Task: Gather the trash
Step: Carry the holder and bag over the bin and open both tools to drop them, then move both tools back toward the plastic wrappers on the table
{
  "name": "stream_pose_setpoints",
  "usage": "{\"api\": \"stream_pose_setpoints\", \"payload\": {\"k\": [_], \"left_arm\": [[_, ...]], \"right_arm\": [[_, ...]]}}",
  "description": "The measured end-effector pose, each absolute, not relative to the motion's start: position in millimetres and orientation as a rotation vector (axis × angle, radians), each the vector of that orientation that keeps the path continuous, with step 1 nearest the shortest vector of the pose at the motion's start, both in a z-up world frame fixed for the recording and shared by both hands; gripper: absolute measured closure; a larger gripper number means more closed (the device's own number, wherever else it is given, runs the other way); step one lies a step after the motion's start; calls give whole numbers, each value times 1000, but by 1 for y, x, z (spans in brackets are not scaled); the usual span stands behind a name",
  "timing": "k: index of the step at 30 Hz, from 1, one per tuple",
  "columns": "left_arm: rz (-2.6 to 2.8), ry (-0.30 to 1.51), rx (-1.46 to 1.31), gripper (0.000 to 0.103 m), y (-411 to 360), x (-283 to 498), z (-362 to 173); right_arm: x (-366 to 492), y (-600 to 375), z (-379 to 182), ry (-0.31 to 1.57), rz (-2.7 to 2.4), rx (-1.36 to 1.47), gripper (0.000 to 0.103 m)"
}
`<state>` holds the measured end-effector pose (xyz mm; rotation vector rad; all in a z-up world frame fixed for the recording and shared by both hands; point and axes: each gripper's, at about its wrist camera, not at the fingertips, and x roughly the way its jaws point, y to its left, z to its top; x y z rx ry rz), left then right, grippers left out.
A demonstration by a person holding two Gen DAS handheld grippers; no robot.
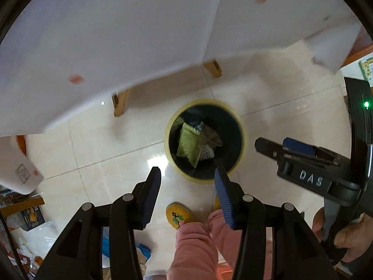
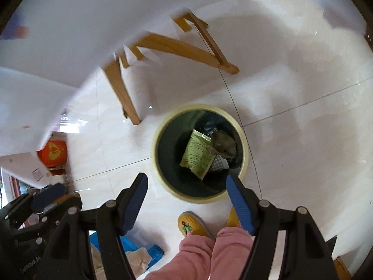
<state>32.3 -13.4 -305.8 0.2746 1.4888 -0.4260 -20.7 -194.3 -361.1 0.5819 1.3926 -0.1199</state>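
Observation:
A round trash bin with a pale yellow rim [image 1: 242, 140] [image 2: 246, 156] and dark liner stands on the tiled floor below both grippers. Inside lie a green packet [image 1: 190, 145] [image 2: 198, 156], a brown crumpled piece [image 2: 225, 144] and a checked scrap [image 1: 207, 155]. My left gripper [image 1: 187, 175] is open and empty, held above the bin's near rim. My right gripper [image 2: 186, 182] is open and empty above the bin; it also shows at the right of the left wrist view [image 1: 286, 144].
A white table [image 1: 116, 35] [image 2: 81, 35] with wooden legs [image 1: 120, 102] [image 2: 123, 93] stands beyond the bin. The person's pink trousers [image 1: 198, 245] and yellow slippers [image 2: 190, 225] are just before it. An orange box [image 2: 53, 151] and blue clutter [image 2: 130, 247] lie left.

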Motion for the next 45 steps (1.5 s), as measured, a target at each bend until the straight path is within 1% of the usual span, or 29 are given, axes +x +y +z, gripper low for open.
{"api": "stream_pose_setpoints", "payload": {"k": [8, 18, 20, 22, 24, 27, 31, 37, 41, 44, 45], "left_arm": [[-467, 1363, 213, 57, -1, 34, -194], [-516, 1214, 159, 56, 34, 40, -76], [-522, 1181, 151, 54, 38, 43, -56], [-526, 1137, 134, 47, 46, 48, -35], [-538, 1096, 108, 47, 47, 49, -18], [-555, 1060, 85, 45, 47, 56, 1], [-549, 1021, 79, 39, 38, 72, 21], [-512, 986, 87, 39, 6, 100, 37], [-481, 979, 96, 38, -31, 124, 40], [-453, 988, 94, 37, -67, 147, 36], [-439, 997, 91, 37, -81, 156, 33]], "right_arm": [[-30, -176, -247, 1315, -93, 482, 33], [-34, -159, -119, 1187, -107, 396, 33], [-34, -155, -99, 1156, -119, 380, 33], [-33, -155, -78, 1115, -141, 355, 33], [-33, -156, -57, 1071, -164, 332, 33], [-30, -162, -33, 1029, -198, 311, 33], [-24, -169, -10, 980, -223, 287, 33], [2, -193, 12, 913, -216, 262, 33], [32, -222, 19, 875, -182, 227, 33], [62, -254, 15, 872, -121, 210, 42], [70, -261, 13, 875, -107, 204, 46]]}}
